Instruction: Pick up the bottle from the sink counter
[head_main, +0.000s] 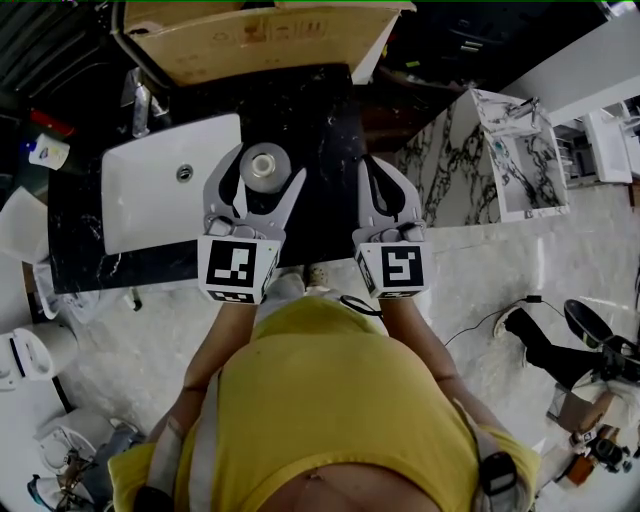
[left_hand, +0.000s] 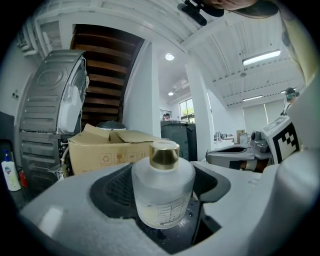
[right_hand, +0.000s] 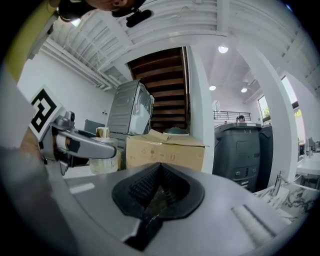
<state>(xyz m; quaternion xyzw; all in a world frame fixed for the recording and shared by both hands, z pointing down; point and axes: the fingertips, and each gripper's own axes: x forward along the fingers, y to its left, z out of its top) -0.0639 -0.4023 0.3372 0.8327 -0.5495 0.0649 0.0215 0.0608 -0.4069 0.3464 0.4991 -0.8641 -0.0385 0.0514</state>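
Yellow shirt (head_main: 330, 400) of the person filled the foreground, nearer than both claws. Left of the left claw (head_main: 264, 172) lay a white sink (head_main: 150, 190), set in the black tabletop (head_main: 320, 130). That claw's jaws stood apart around the bottle (head_main: 265, 163), frosted with a gold cap, upright on the tabletop between them. Just to its right, the right claw (head_main: 383, 172) had its jaws together, empty. Beyond both claws sat a cardboard box (head_main: 250, 40).

Cardboard box (head_main: 250, 40) walls off far side; sink basin (head_main: 150, 200) flanks bottle (head_main: 265, 165) left.
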